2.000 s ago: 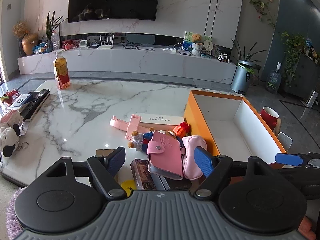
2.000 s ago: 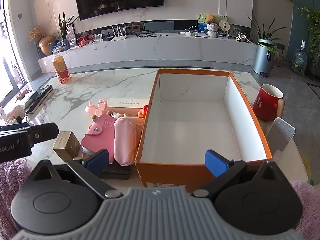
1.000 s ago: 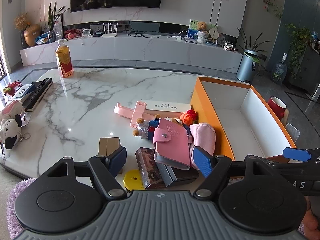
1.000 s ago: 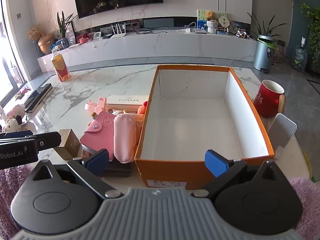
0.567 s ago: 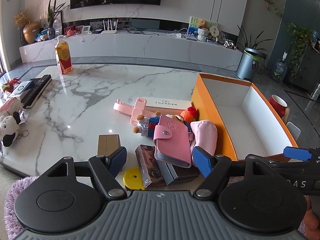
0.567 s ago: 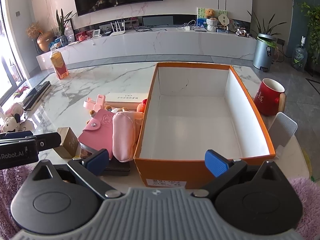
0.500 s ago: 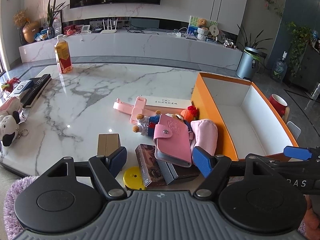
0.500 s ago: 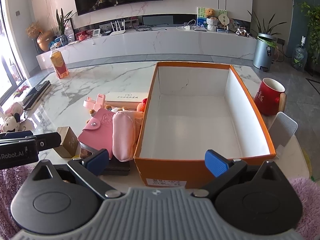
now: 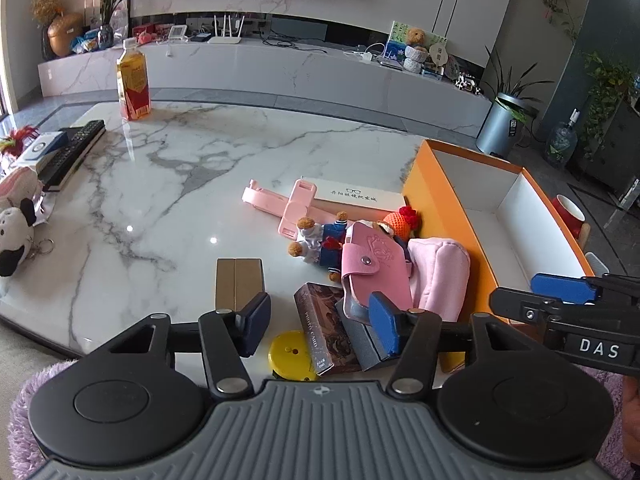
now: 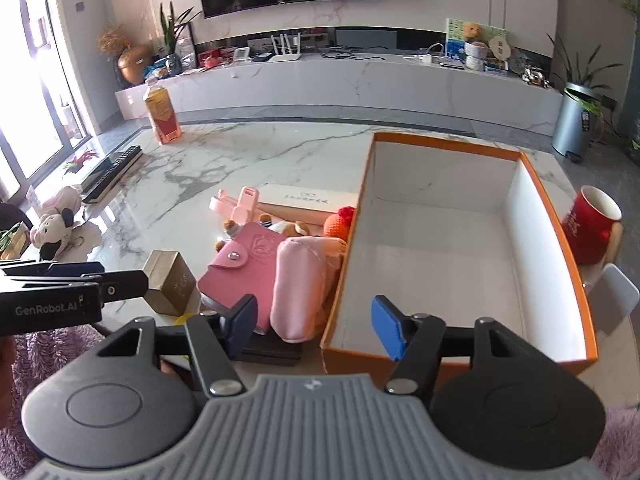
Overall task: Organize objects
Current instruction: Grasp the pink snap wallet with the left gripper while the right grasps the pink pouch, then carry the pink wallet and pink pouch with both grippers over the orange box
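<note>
An empty orange box [image 9: 448,216] [image 10: 552,216] with white inside stands on the marble table. Left of it lies a pile: pink wallet [image 9: 374,268] [image 10: 248,270], pink pouch [image 9: 438,276] [image 10: 302,292], small teddy doll [image 9: 316,236], orange knitted toy [image 9: 402,222], pink holder [image 9: 288,208], white glasses case [image 9: 352,198], dark card box [image 9: 324,326], yellow disc [image 9: 290,354], tan box [image 9: 239,282] [image 10: 170,280]. My left gripper [image 9: 318,326] is open and empty over the pile's near edge. My right gripper [image 10: 314,326] is open and empty at the box's near left corner.
A tea bottle [image 9: 133,82] stands at the far left of the table. Remotes [image 9: 72,152] and plush cow toys [image 9: 14,236] lie at the left edge. A red mug [image 10: 592,228] sits right of the box. A purple fuzzy rug shows below the table's near edge.
Both grippers have shifted slightly; the right view has swung left, showing more of the pile. Both stay open and nothing on the table has moved.
</note>
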Available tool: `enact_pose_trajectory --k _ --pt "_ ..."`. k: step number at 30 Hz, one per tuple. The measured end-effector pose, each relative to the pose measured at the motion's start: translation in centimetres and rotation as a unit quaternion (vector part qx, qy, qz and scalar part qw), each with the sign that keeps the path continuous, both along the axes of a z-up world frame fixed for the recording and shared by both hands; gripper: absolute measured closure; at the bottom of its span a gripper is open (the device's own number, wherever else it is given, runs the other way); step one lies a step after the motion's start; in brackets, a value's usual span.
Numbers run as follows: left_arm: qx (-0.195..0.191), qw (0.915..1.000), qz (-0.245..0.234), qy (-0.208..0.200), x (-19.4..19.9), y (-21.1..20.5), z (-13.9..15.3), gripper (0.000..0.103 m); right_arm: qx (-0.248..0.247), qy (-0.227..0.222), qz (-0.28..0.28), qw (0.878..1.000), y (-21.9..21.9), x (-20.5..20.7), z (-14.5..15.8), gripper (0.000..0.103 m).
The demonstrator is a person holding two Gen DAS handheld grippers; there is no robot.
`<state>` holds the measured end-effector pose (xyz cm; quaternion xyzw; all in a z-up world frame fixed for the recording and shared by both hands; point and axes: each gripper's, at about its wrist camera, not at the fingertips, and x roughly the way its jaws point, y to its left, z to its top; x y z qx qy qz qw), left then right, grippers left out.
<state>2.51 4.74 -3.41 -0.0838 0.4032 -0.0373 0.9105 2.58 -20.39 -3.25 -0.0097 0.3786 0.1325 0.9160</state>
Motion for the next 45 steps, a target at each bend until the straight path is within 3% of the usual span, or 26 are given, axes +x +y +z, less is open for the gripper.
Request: enact_pose_trajectory --k 4,11,23,26,28,30,36,45 --pt "-0.029 0.9993 -0.018 0.014 1.7 0.3 -0.8 0.046 -0.008 0.016 0.018 1.0 1.5 2.0 -0.6 0.053" --pt "-0.073 0.9951 -0.041 0.053 5.9 0.2 -2.9 0.046 -0.013 0.035 0.015 0.999 2.1 5.6 -1.3 0.054" --pt "-0.152 0.9754 -0.062 0.147 11.0 0.4 -7.4 0.045 -0.029 0.067 0.029 0.997 2.5 8.9 -2.8 0.062" --pt "-0.171 0.9706 -0.065 0.157 11.5 0.3 -7.8 0.052 -0.029 0.067 0.038 0.997 2.5 8.8 -2.9 0.065" --pt "-0.166 0.9732 -0.063 0.147 11.2 0.3 -7.3 0.066 -0.031 0.066 0.046 0.996 2.5 8.7 -2.9 0.066" --pt "-0.168 0.9731 -0.065 0.144 11.0 0.3 -6.7 0.07 -0.034 0.063 0.053 0.996 2.5 8.4 -2.8 0.068" --pt "-0.148 0.981 -0.043 0.119 9.6 0.1 -4.4 0.073 -0.031 0.028 0.086 0.995 2.2 6.8 -1.2 0.072" --pt "-0.097 0.9928 -0.051 0.048 7.5 -2.3 2.9 0.073 -0.019 -0.062 0.131 0.989 -0.4 3.3 4.1 0.073"
